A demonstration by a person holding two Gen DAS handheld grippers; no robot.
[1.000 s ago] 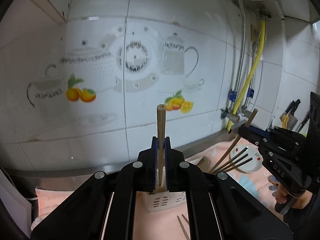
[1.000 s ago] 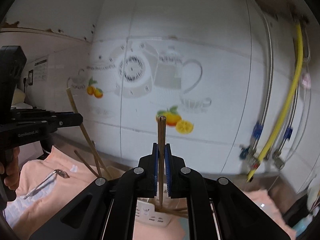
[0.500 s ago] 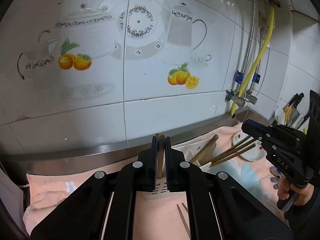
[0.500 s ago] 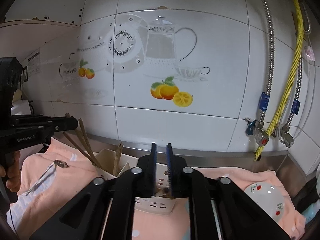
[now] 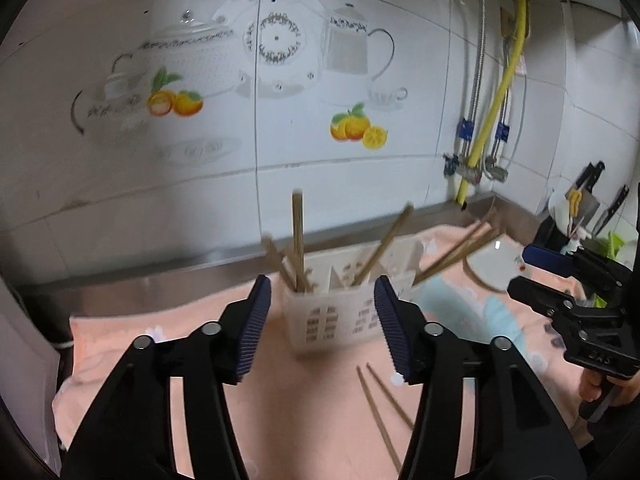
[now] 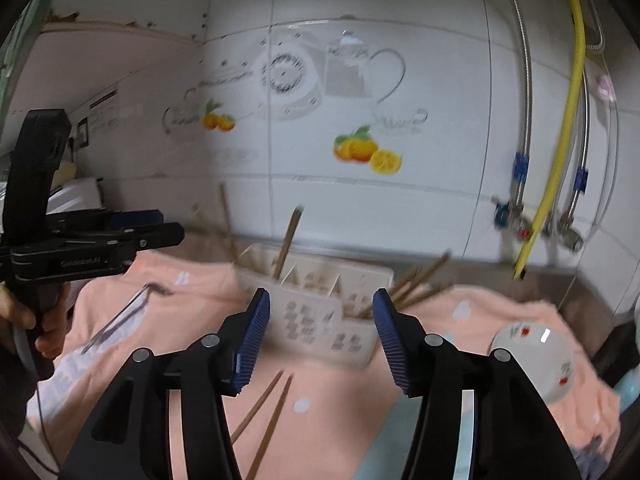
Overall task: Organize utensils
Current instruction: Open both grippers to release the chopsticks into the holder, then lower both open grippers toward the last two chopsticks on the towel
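Holder [image 5: 344, 312] compartments blurred, contents indistinct

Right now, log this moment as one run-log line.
left gripper: open | right gripper: open | utensil holder: chopsticks inside | two chopsticks: loose on cloth

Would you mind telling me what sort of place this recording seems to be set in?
Most likely a home kitchen counter: teapot-and-orange decorated wall tiles, a yellow gas hose beside the pipework, knives in a rack, and a white utensil caddy holding chopsticks.
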